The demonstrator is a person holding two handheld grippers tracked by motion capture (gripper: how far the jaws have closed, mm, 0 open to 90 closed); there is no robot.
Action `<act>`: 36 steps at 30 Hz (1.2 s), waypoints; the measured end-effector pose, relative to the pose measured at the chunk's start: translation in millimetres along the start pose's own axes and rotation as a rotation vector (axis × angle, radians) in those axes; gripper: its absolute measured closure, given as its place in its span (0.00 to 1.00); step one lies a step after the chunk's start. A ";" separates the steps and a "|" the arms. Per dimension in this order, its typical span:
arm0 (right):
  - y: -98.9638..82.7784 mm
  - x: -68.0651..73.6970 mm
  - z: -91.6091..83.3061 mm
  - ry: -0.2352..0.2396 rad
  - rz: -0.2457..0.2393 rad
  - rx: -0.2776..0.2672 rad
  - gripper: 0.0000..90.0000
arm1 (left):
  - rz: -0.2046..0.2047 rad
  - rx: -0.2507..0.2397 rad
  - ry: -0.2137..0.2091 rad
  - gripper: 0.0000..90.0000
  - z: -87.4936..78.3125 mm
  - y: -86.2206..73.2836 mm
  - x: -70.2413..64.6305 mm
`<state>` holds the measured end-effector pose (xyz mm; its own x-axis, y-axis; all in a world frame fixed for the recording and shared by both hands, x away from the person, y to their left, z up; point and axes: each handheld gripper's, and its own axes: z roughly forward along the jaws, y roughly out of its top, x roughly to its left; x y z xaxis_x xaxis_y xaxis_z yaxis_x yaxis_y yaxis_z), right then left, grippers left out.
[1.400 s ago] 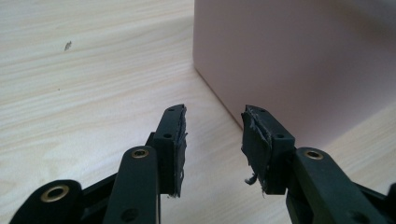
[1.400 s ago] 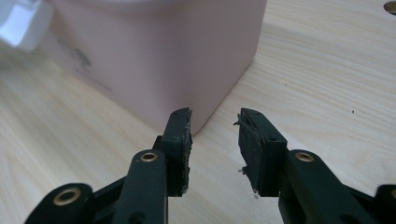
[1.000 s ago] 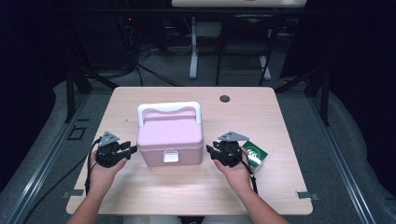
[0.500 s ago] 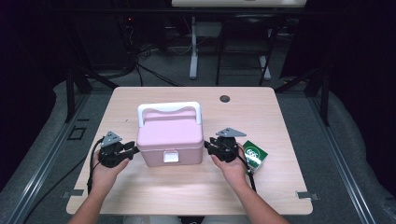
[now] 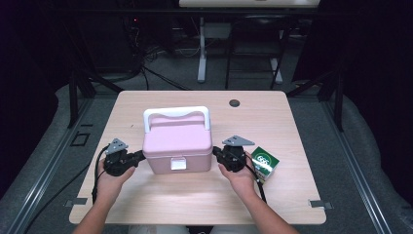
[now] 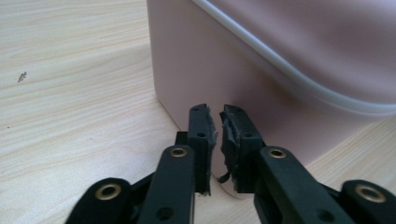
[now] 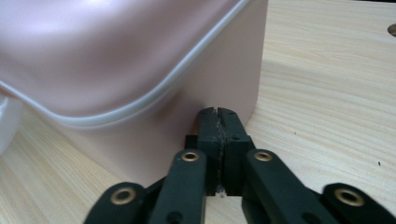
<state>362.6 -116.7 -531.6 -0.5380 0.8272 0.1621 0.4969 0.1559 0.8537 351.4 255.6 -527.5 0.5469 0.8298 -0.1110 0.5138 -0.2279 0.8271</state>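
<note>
The pink box (image 5: 178, 144) sits on the table (image 5: 292, 126) toward its near edge, white handle (image 5: 176, 113) raised. Hard, smooth plastic: probably light, stiff and slippery, so the sides give poor purchase; the handle looks the surer hold. The left gripper (image 6: 218, 125) has just been closing, a thin gap left between its pads, nothing in it, tips at the box's left wall. The right gripper (image 7: 217, 122), also just closing, is fully closed and empty against the right wall. Both hands lie low and level, flanking the box.
</note>
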 end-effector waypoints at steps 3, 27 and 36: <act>-0.3 3.2 -0.9 -0.019 -0.026 -0.004 1.00 | 0.008 0.001 0.008 0.97 0.3 0.5 -3.3; -15.1 4.5 -39.7 -0.033 -0.048 0.046 1.00 | 0.058 0.026 -0.034 1.00 -7.3 -6.3 -38.8; -29.8 7.7 -66.2 -0.031 -0.058 0.055 1.00 | 0.082 0.043 -0.063 1.00 -12.2 -9.9 -55.2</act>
<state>298.6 -150.7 -523.0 -0.5463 0.8319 0.0973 0.5027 0.2327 0.8325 308.1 218.3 -522.8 0.6280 0.7741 -0.0797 0.4931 -0.3166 0.8103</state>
